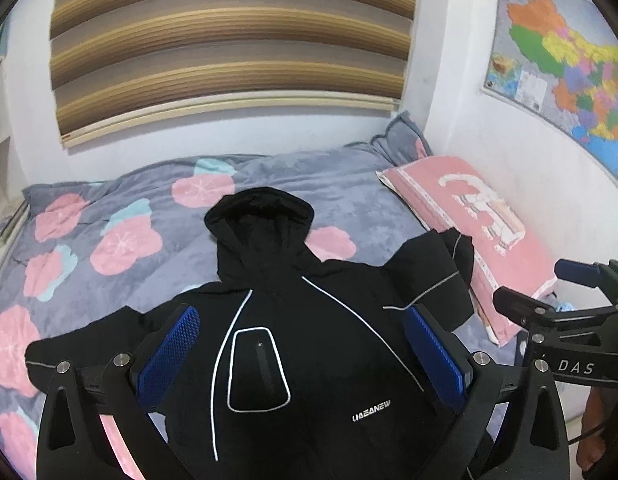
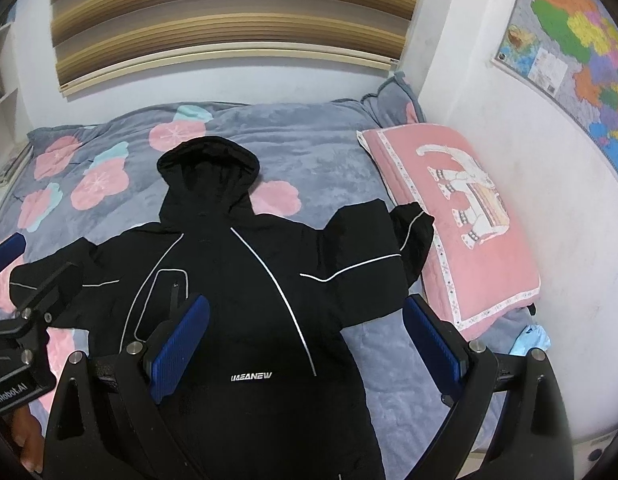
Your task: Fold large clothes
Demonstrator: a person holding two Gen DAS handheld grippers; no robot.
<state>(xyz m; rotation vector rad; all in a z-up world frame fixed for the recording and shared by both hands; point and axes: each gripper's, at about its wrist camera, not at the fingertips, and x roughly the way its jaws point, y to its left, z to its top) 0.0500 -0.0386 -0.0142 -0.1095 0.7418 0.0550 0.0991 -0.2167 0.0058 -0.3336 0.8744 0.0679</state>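
Observation:
A black hooded jacket [image 1: 309,320] with white piping lies spread flat on the bed, hood toward the wall and both sleeves out to the sides; it also shows in the right wrist view [image 2: 249,300]. Its right sleeve end rests against the pink pillow [image 1: 469,216]. My left gripper [image 1: 305,356] is open and empty, held above the jacket's chest. My right gripper [image 2: 309,344] is open and empty, held above the jacket's right side. Each gripper shows at the edge of the other's view, the right one [image 1: 549,308] and the left one [image 2: 33,280].
The bed has a grey blanket [image 1: 329,184] with pink flowers. The pink pillow [image 2: 461,208] lies at the right by the white wall. A striped blind [image 1: 229,40] hangs behind the bed and a map [image 1: 569,64] on the right wall. Shelves stand at far left.

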